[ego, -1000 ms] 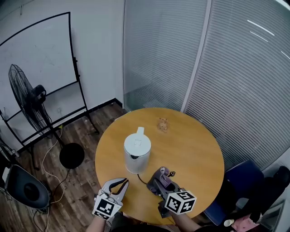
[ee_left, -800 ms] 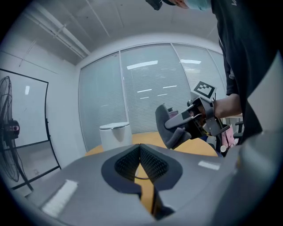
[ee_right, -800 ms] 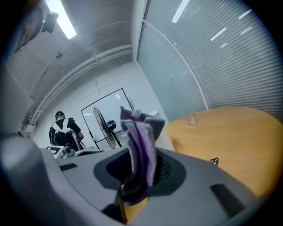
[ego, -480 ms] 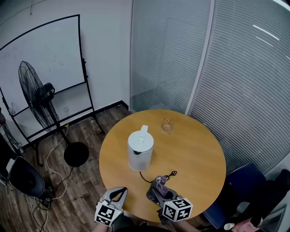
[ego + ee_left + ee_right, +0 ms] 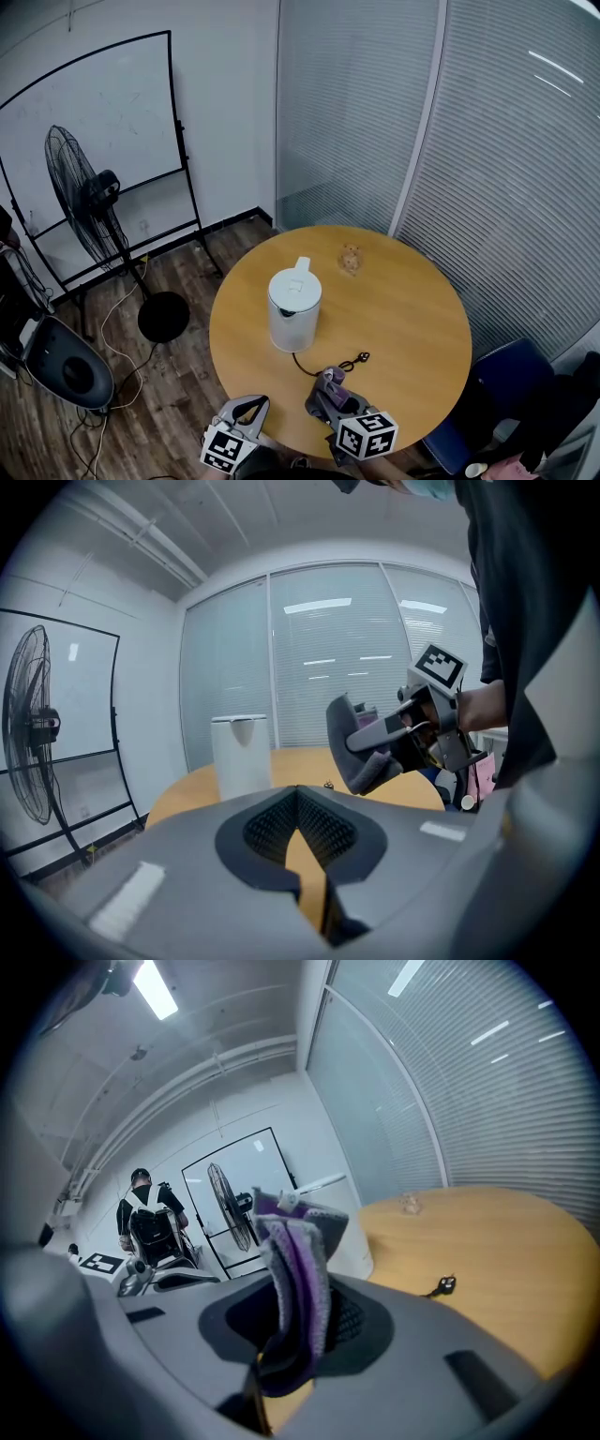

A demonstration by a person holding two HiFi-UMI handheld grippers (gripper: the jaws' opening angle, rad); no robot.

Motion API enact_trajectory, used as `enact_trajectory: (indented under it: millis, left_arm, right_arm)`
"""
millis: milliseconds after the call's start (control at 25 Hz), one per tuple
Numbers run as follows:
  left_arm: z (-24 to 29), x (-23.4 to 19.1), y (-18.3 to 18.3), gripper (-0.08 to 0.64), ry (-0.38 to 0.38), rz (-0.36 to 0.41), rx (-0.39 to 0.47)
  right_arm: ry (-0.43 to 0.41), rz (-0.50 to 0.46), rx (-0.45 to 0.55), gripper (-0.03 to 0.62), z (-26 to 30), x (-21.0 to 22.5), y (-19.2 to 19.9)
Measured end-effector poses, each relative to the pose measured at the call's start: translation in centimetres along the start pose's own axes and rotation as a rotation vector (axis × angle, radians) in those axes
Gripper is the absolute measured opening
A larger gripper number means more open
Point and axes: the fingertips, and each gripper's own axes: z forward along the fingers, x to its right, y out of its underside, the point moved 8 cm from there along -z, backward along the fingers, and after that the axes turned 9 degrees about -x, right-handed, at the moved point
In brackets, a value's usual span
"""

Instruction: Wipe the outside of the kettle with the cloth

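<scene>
**both tools back at the near rim, cloth still pinched**

both tools have slid back toward the 6 o'clock rim of the surface (image 5: 403, 319) since a second ago, and the gap to the kettle (image 5: 293, 309) has grown. my head camera has also swung, so more of the fan (image 5: 80, 202) shows now.

from my seat, the left tool (image 5: 251, 405) sits at about 7 o'clock on the rim. in the left gripper view, the left tool (image 5: 298, 806) is clenched, its jaws meeting with nothing between them. the kettle (image 5: 242, 757) stands upright ahead of it, toward 11 o'clock.

the right tool (image 5: 330, 392) is at 6 o'clock, just inside the rim. it is clamped on the cloth (image 5: 328, 381). in the right gripper view, the cloth (image 5: 295, 1269) is a grey and purple fold that stands up out of the right tool (image 5: 291, 1321).

the kettle is white, lid on, and rests on the surface at about 10 o'clock from the middle, well apart from both tools. its dark cord runs toward 5 o'clock and ends in a plug (image 5: 361, 357), which lies loose near the middle. the plug (image 5: 441, 1285) is apart from the cloth. a small pale object (image 5: 350, 260) sits near the 12 o'clock rim; i cannot tell what it is.
</scene>
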Motion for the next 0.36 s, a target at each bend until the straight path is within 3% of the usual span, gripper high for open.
enact_trajectory:
  millis: [360]
  left_arm:
    - [0.63,0.34,-0.20,0.010,0.011,0.026,0.011]
  right_arm:
    - [-0.001,0.005,-0.003,0.097,0.51,0.46,0.05]
